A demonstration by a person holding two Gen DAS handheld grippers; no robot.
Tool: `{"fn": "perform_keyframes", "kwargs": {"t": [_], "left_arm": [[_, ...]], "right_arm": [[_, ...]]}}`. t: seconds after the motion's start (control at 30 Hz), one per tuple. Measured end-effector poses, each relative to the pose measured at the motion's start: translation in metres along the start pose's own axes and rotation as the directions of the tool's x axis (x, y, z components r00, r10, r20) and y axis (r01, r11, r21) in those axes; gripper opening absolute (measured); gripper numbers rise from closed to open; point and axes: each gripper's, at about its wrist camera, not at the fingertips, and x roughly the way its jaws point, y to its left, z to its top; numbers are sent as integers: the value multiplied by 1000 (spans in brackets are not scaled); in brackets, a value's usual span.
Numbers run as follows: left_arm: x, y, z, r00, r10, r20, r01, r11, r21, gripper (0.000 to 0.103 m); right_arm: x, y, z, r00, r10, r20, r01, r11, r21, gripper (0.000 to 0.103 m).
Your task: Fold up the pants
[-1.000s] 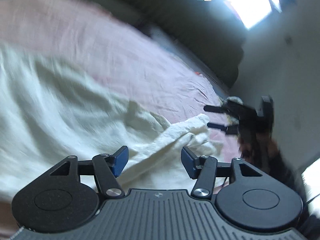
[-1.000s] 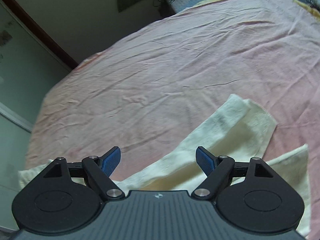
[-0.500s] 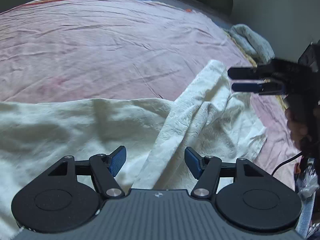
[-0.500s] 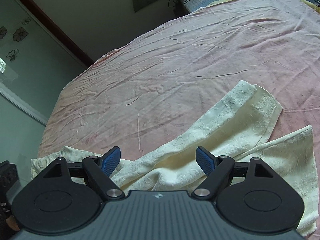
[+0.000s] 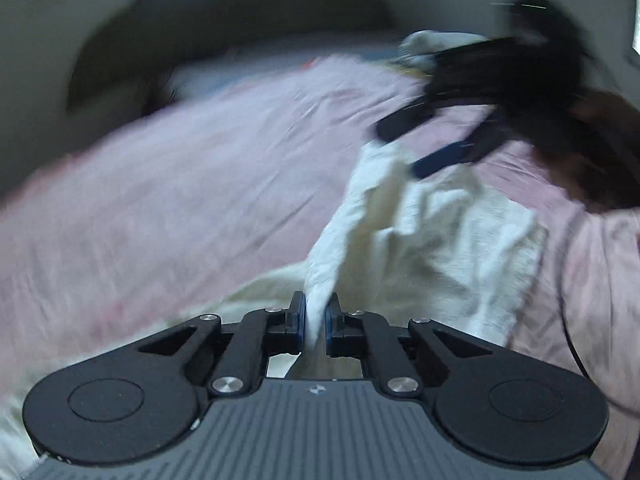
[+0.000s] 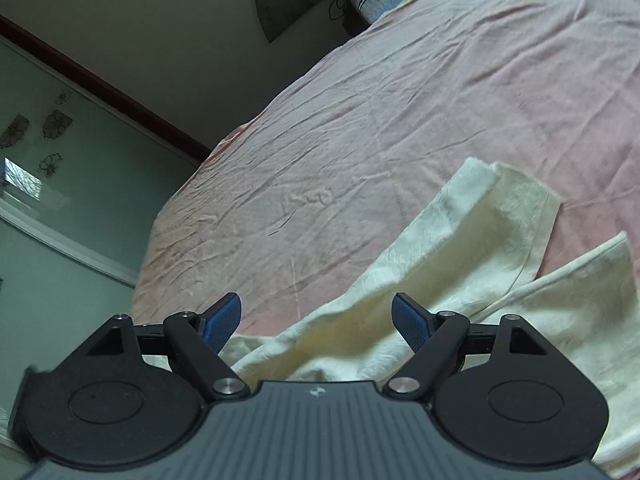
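Cream-white pants (image 5: 432, 240) lie rumpled on a pink bedsheet (image 5: 180, 184). My left gripper (image 5: 315, 314) is shut on a raised ridge of the pants' fabric, which runs away from the pads toward the far end. In the left wrist view my right gripper (image 5: 404, 148) hovers open just above the far end of that ridge, blurred. The right wrist view shows the right gripper (image 6: 317, 316) open above the pants (image 6: 460, 264), nothing between its fingers. Both leg ends spread to the right there.
The pink bedsheet (image 6: 400, 120) covers the bed beyond the pants. A dark headboard (image 5: 240, 32) and a pale bundle (image 5: 424, 46) sit at the far side. A wall with a dark wooden strip (image 6: 100, 92) stands left of the bed. A hand (image 5: 592, 152) holds the right gripper.
The left gripper has swung and rolled across the pants, then closed on a ridge of fabric. The right gripper shifted slightly and stays open.
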Motion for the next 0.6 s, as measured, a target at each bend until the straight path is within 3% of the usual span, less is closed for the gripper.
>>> {"fn": "perform_keyframes", "kwargs": {"t": [0.1, 0.23, 0.3, 0.4, 0.43, 0.5, 0.6], "left_arm": [[-21, -46, -15, 990, -139, 39, 129, 972, 195, 9], [-19, -76, -39, 977, -211, -22, 209, 941, 268, 9], [-14, -73, -46, 978, -203, -49, 209, 948, 240, 9], [-16, -52, -42, 983, -179, -40, 183, 975, 128, 10], [-20, -46, -38, 987, -160, -21, 161, 982, 99, 21], [-28, -34, -30, 995, -95, 25, 94, 994, 56, 25], [-36, -21, -23, 999, -6, 52, 5, 1000, 11, 32]], "right_arm": [[8, -2, -5, 999, -8, -36, 8, 1000, -4, 83], [14, -18, -9, 997, -54, -55, 57, 997, 51, 83], [13, -28, -9, 998, -35, -47, 40, 994, 103, 83], [9, -41, -5, 998, 62, -3, -60, 979, 196, 83], [9, -44, -2, 997, 79, 12, -80, 972, 219, 83], [13, -47, 3, 998, 61, 25, -65, 967, 245, 83], [23, -53, 14, 1000, -26, 18, 21, 969, 246, 83]]}}
